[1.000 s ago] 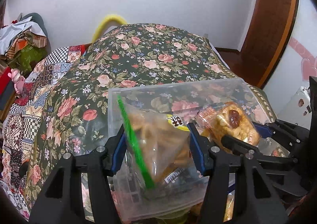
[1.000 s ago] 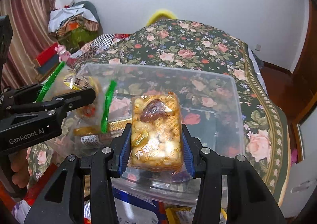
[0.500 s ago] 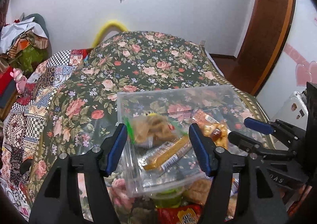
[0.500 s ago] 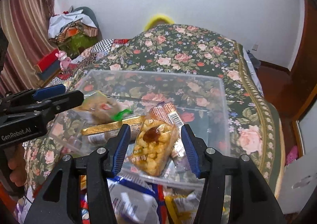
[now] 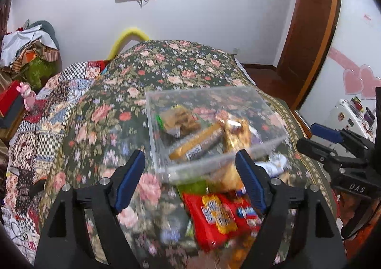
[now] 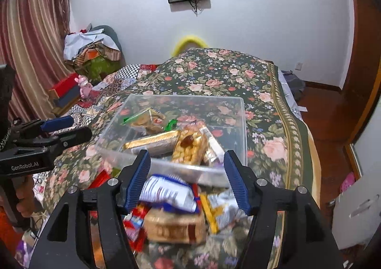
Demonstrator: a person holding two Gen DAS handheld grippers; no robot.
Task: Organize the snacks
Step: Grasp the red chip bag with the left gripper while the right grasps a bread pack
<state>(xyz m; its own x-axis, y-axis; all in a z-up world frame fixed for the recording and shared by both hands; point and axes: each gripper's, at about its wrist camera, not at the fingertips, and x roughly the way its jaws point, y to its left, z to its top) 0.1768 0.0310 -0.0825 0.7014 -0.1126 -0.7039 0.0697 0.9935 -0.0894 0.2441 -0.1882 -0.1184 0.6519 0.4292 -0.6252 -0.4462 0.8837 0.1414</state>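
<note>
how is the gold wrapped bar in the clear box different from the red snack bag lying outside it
The gold bar lies inside the clear box, while the red bag lies on the floral bedspread in front of it. The gold bar is long, narrow and plain foil; the red bag is broad, flat and printed with yellow and blue. The gold bar leans against other packets; the red bag lies flat. Both are sealed and held by neither gripper.

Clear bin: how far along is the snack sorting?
Done: the clear bin holds a gold bar, a nut cake pack and a green-sealed bag. In hand: nothing; both claws open. Left: red pack and white-blue pack outside.
</note>
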